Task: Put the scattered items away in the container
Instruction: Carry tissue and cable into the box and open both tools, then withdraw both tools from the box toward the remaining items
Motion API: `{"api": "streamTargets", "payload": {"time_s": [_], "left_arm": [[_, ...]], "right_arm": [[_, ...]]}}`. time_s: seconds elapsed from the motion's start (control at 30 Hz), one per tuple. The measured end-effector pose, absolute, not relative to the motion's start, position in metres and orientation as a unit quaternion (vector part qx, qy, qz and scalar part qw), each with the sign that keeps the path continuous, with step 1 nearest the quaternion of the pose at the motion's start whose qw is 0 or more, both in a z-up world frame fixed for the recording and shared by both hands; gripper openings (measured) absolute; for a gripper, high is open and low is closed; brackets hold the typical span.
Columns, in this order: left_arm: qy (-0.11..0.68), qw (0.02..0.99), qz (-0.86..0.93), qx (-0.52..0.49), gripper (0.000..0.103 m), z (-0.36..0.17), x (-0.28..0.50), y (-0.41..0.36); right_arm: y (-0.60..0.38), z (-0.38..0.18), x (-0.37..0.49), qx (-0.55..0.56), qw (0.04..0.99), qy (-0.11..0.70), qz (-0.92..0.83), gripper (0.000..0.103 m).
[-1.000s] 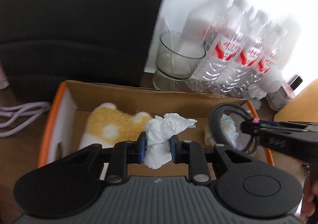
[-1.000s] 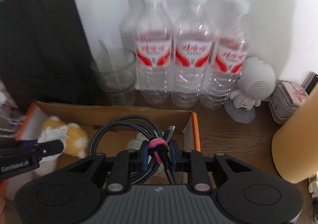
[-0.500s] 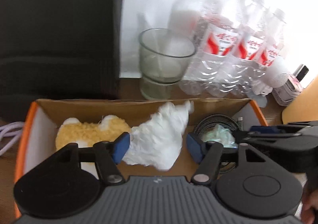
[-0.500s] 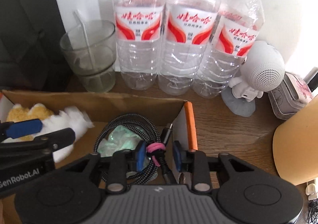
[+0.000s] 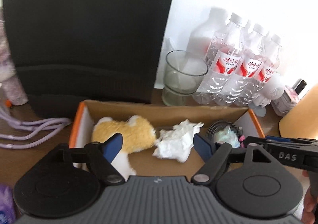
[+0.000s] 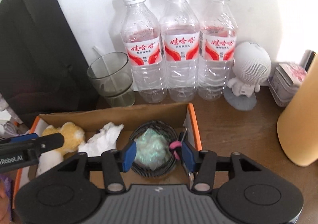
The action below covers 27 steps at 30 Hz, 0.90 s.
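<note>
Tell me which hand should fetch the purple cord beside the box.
Left, probably. The cord lies off the box's left end, on the left tool's side; the right tool hangs over the right end. Both tools' jaws are opening, gripping nothing.

Three clear water bottles (image 6: 179, 49) stand against the white wall, an empty glass (image 6: 110, 79) to their left, a white astronaut-shaped speaker (image 6: 249, 69) to their right, all on the wooden desk (image 6: 238, 124)

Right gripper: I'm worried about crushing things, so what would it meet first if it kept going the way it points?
Probably the coiled cable with the pale green wad inside it, lying in the cardboard box. The right gripper has its jaws opening around them; depth is uncertain.
</note>
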<state>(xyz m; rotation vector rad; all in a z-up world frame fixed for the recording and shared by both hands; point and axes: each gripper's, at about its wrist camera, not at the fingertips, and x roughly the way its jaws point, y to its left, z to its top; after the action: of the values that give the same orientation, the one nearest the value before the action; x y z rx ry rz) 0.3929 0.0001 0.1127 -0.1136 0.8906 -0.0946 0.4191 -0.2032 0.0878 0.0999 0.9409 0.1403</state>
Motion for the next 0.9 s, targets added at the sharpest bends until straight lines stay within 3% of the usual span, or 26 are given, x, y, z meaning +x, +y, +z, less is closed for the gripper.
{"api": "streamTargets", "payload": {"time_s": [0.17,0.3,0.37,0.43,0.47,0.57,0.9], "left_arm": [[0.422,0.905,-0.015,-0.046,0.082,0.119,0.351,0.006],[0.318,0.948,0.008,-0.019,0.087,0.134,0.292,0.006],[0.235,0.972,0.006,-0.009,0.098,0.139,0.255,0.005],[0.179,0.984,0.007,-0.011,0.101,0.139,0.223,0.005],[0.166,0.986,0.003,-0.014,0.101,0.138,0.212,0.005],[0.143,0.989,-0.002,-0.024,0.100,0.136,0.187,0.008],[0.079,0.996,0.002,0.028,0.103,0.130,0.097,0.013]], "right_arm": [[-0.208,0.095,0.386,0.052,0.891,0.445,0.079,0.055],[-0.203,0.111,0.338,0.022,0.914,0.393,0.101,0.055],[-0.199,0.120,0.305,-0.004,0.938,0.326,0.123,0.061],[-0.196,0.124,0.269,-0.023,0.960,0.244,0.136,0.083],[-0.196,0.123,0.251,-0.027,0.969,0.202,0.141,0.085],[-0.191,0.121,0.214,-0.048,0.978,0.141,0.147,0.087],[-0.192,0.117,0.146,-0.022,0.984,0.114,0.136,0.088]]}}
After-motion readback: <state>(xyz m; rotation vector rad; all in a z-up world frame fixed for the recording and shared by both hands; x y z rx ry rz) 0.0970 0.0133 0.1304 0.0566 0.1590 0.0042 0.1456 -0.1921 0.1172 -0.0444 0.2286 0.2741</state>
